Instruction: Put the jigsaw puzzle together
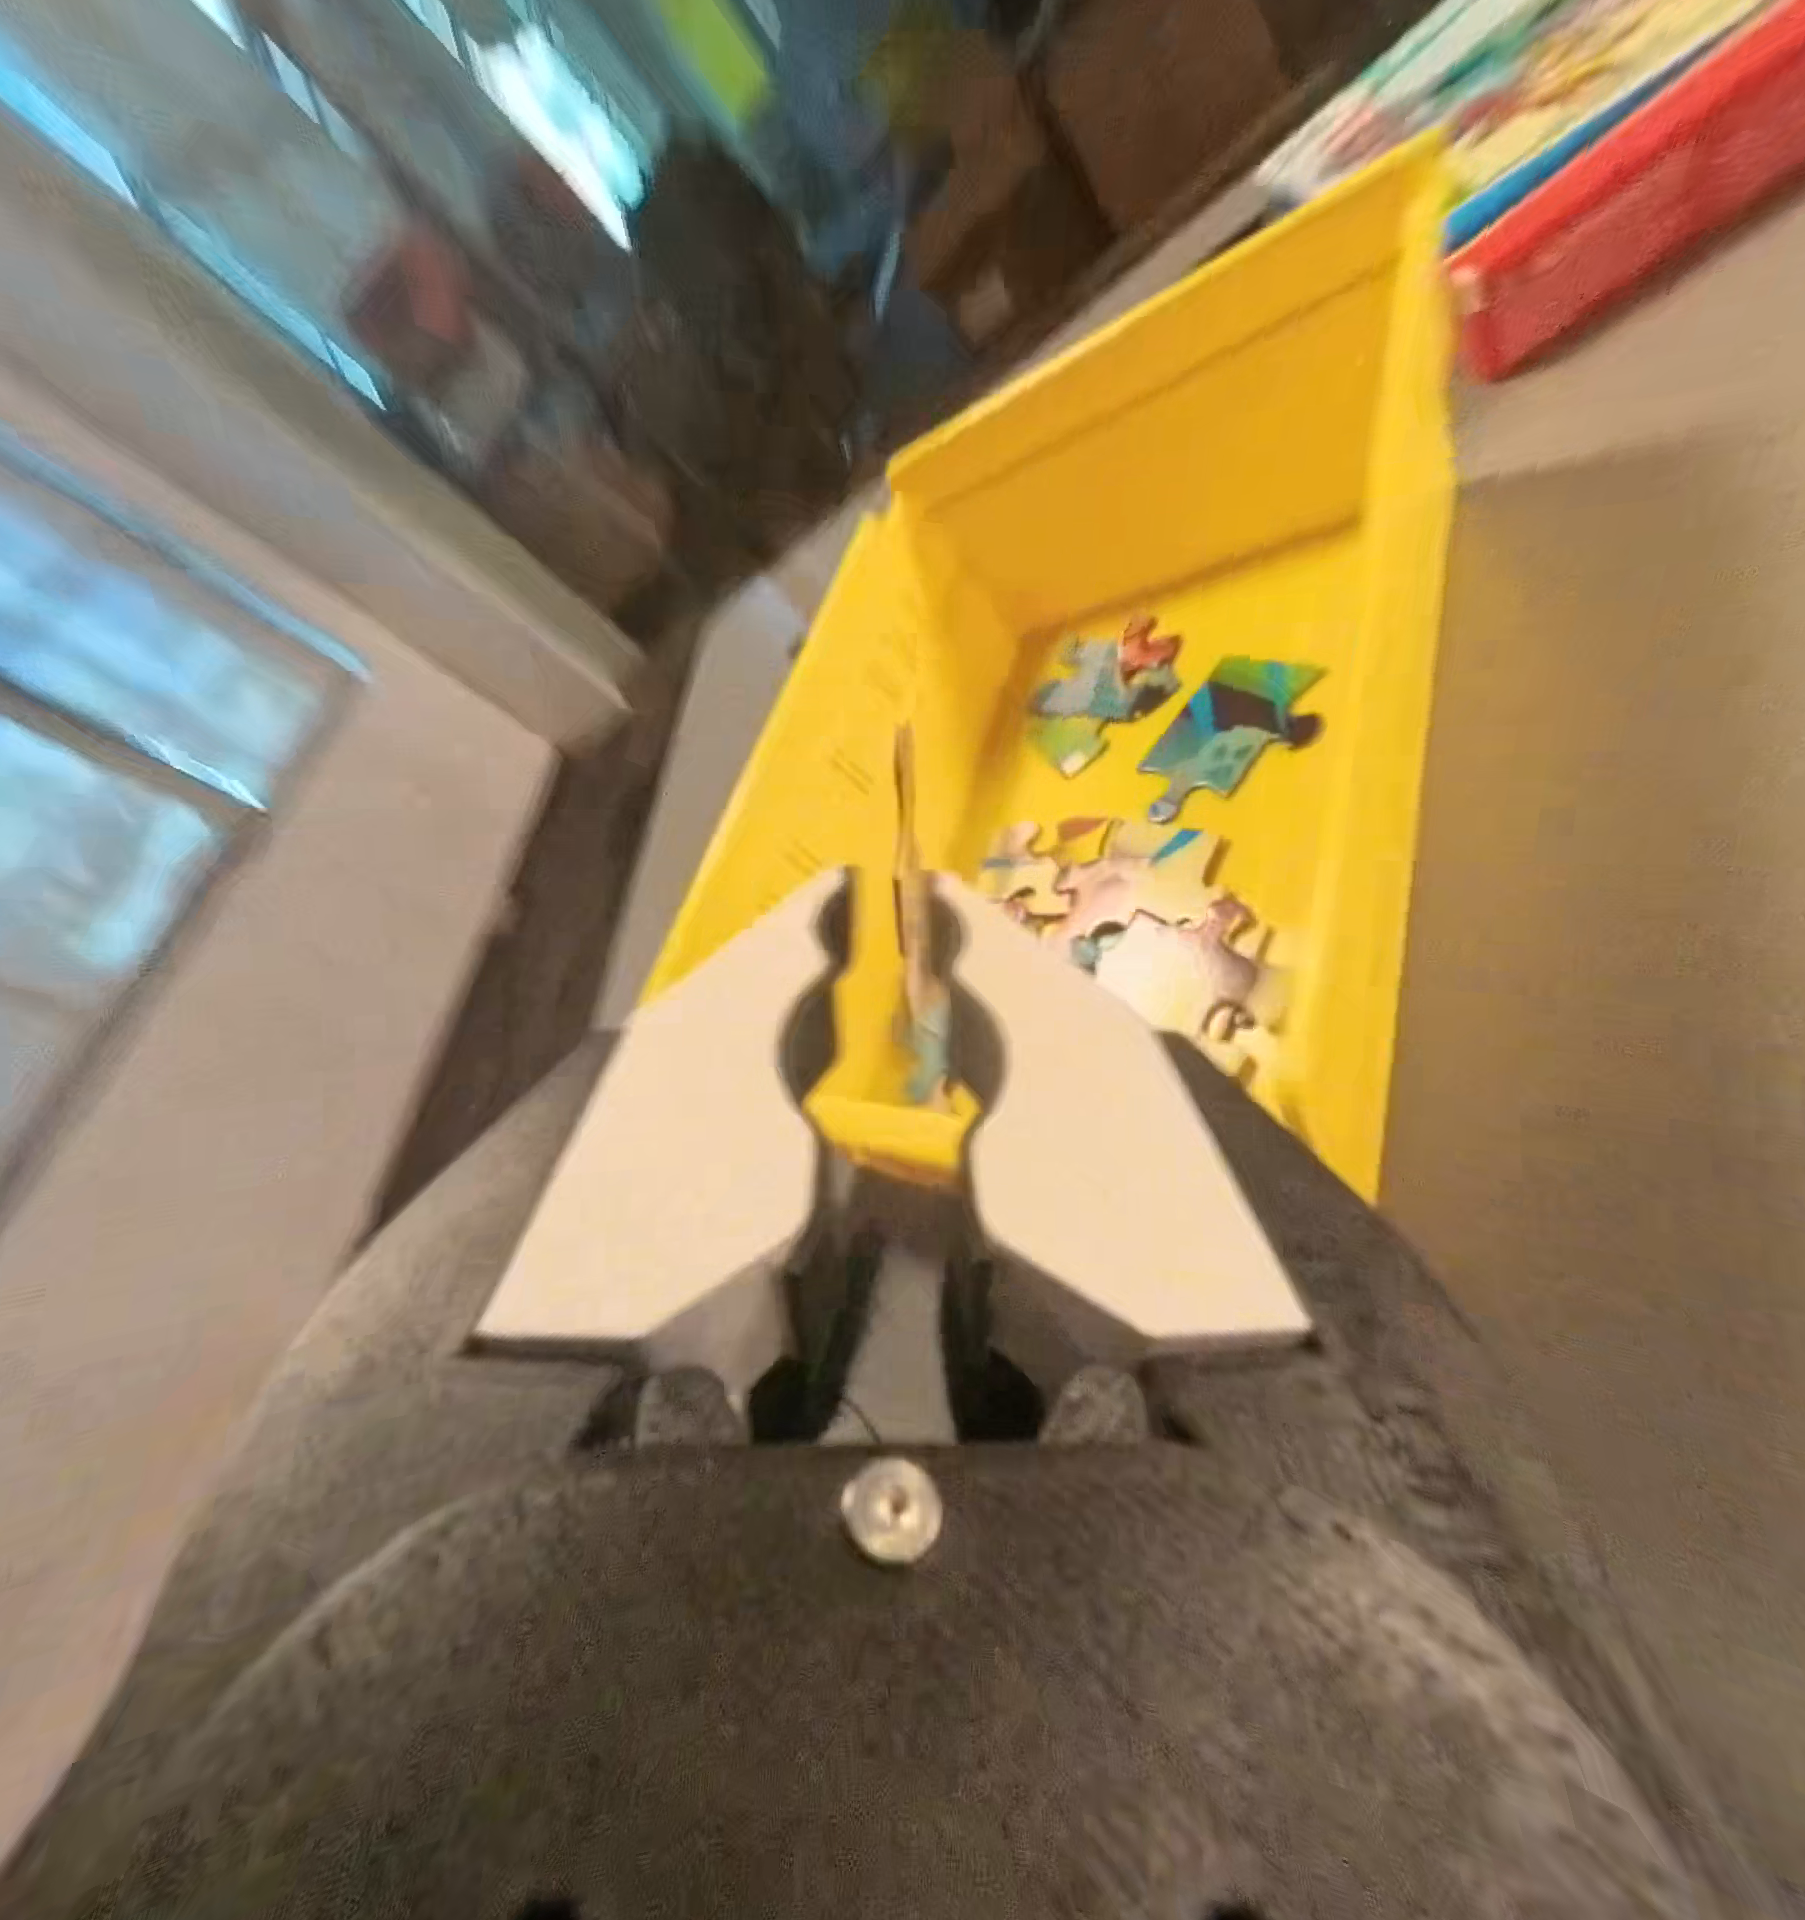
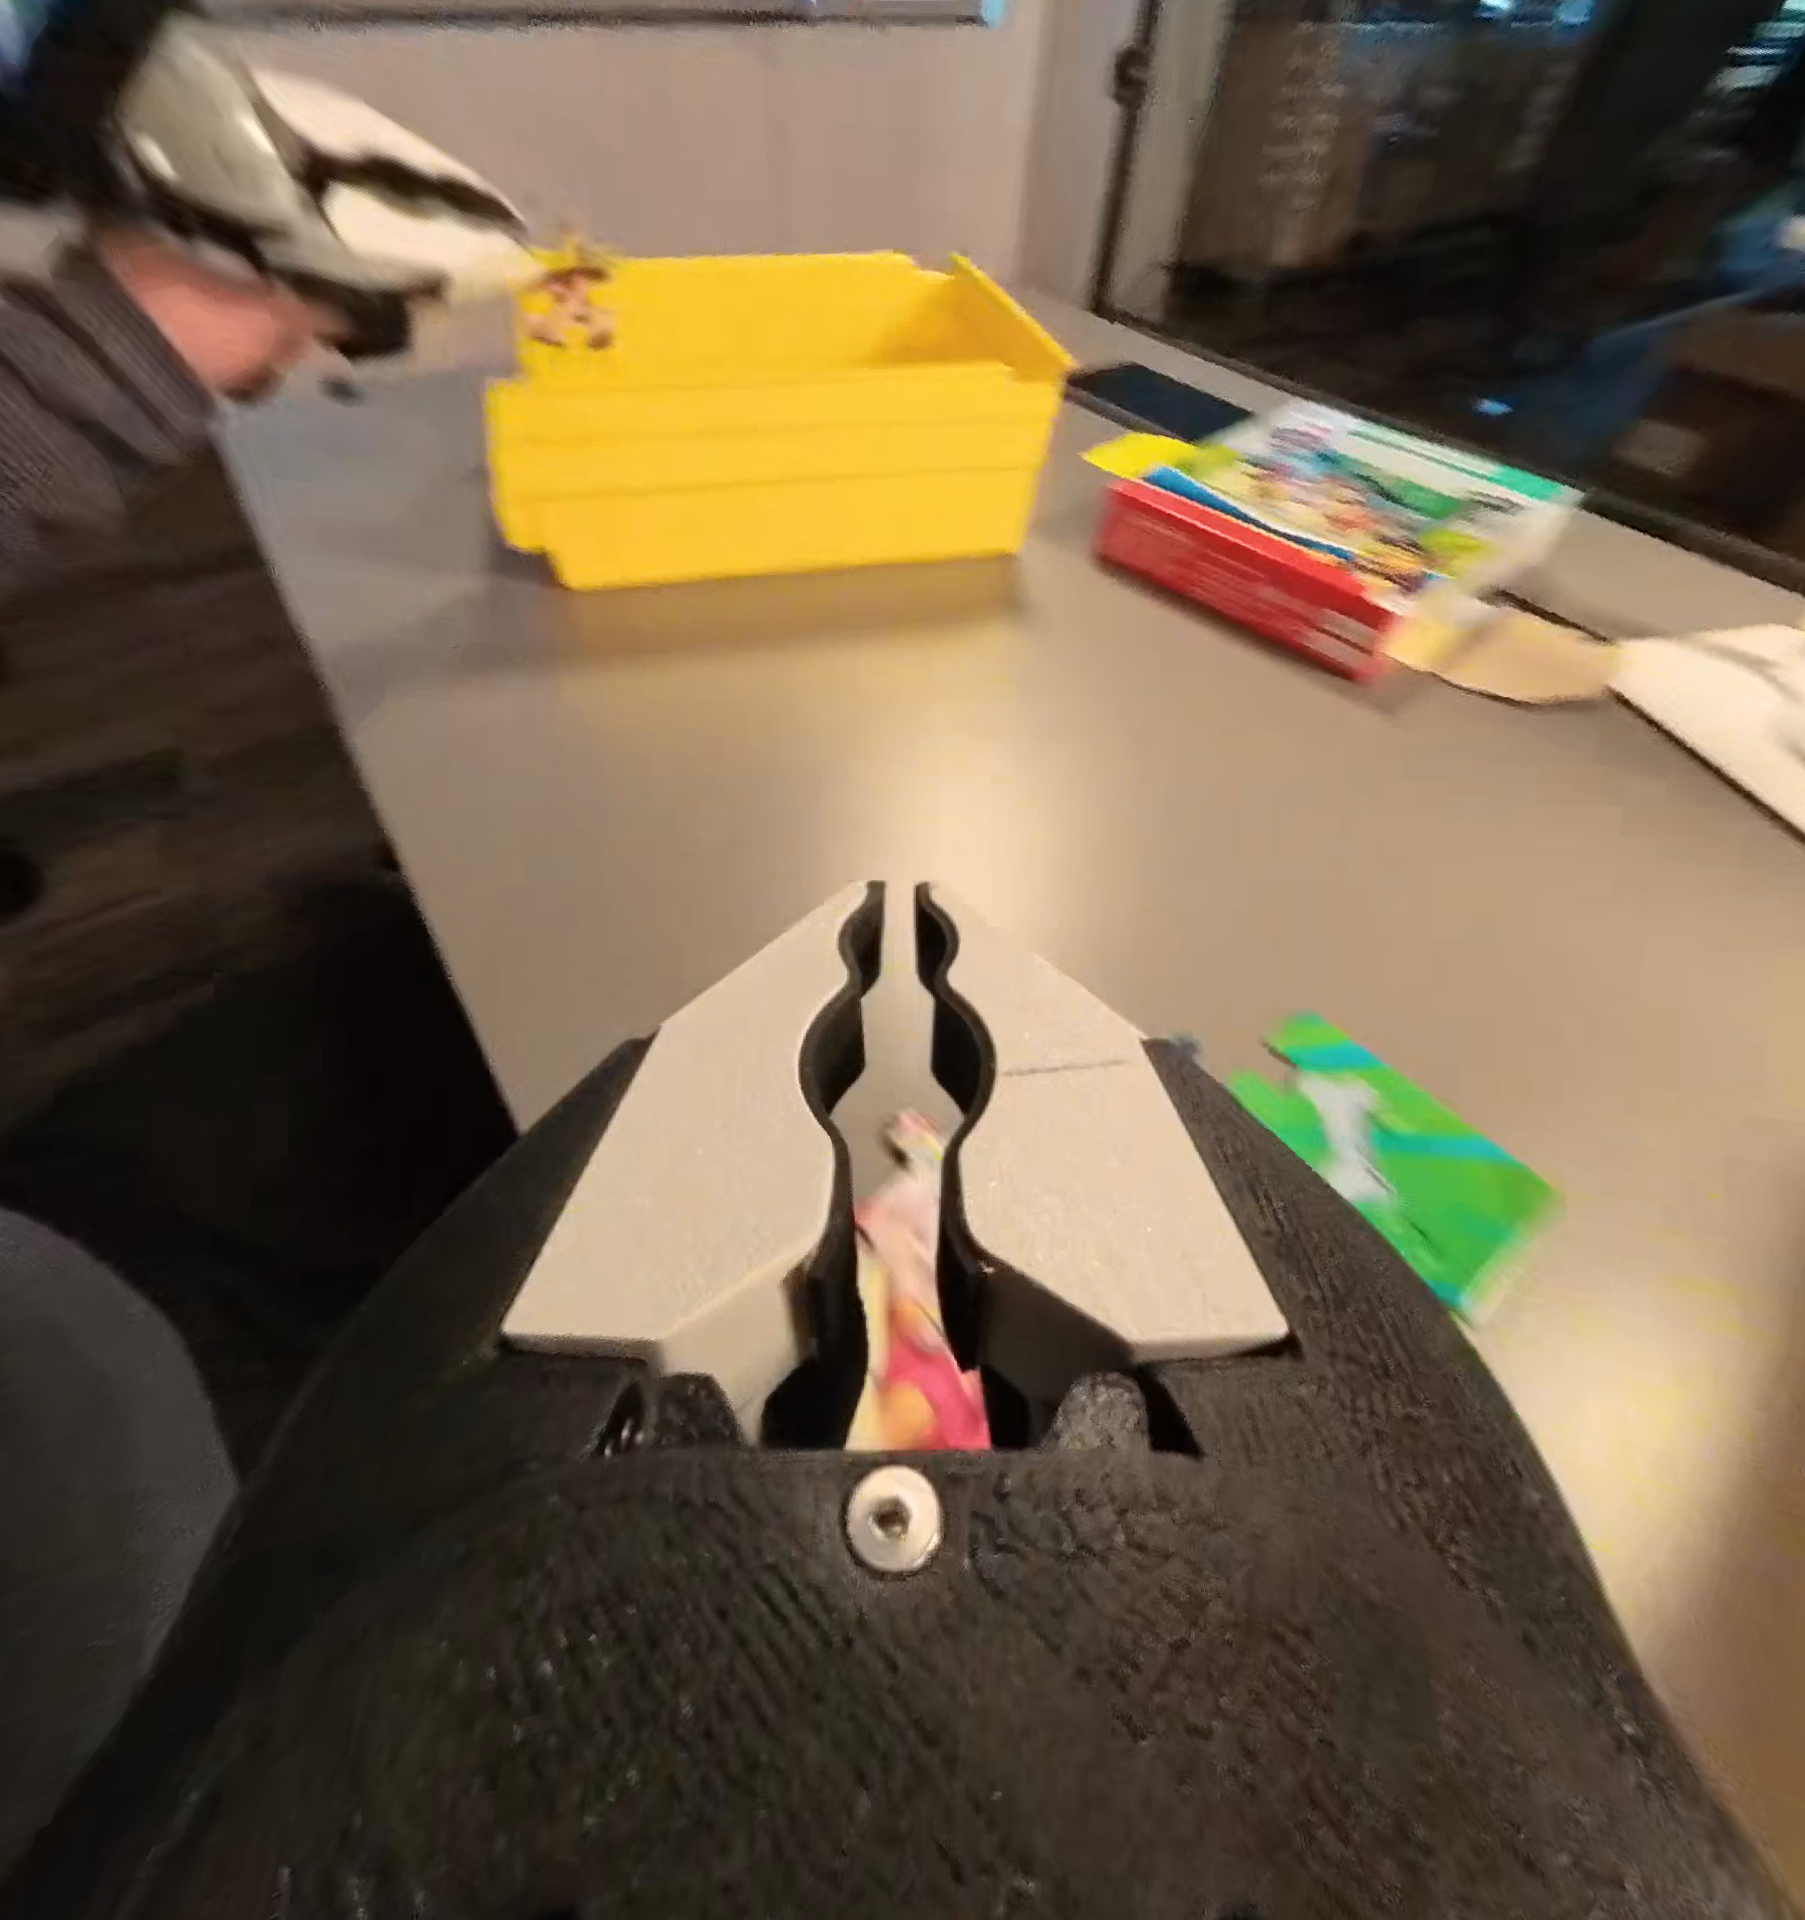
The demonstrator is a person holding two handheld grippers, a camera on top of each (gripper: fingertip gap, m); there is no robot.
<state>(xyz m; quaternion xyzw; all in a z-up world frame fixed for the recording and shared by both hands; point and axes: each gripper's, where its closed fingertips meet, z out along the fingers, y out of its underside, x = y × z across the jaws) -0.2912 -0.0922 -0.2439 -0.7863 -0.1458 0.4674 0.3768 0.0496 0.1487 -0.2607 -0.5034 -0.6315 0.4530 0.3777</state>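
Observation:
My left gripper (image 1: pixel 893 883) hangs over the near end of a yellow bin (image 1: pixel 1397 727). A puzzle piece (image 1: pixel 910 831) stands edge-on between its fingers. It lies against the right finger, and a gap shows between it and the left finger, so the jaws are open. Several puzzle pieces (image 1: pixel 1230 727) lie on the bin's floor. In the right wrist view the left gripper (image 2: pixel 503 249) is above the bin's (image 2: pixel 773 488) left end. My right gripper (image 2: pixel 898 888) is over the bare table with a narrow slit between its tips and nothing in it. A pink puzzle piece (image 2: pixel 913 1309) shows under its finger bases.
A green puzzle piece (image 2: pixel 1397 1164) lies on the table right of my right gripper. A red puzzle box (image 2: pixel 1324 530) and a dark phone (image 2: pixel 1147 400) lie right of the bin. A pale sheet (image 2: pixel 1760 707) is at the right edge. A person's sleeve (image 2: pixel 67 416) is at the left. Across from one pair of fingers to the other is roughly 40 centimeters.

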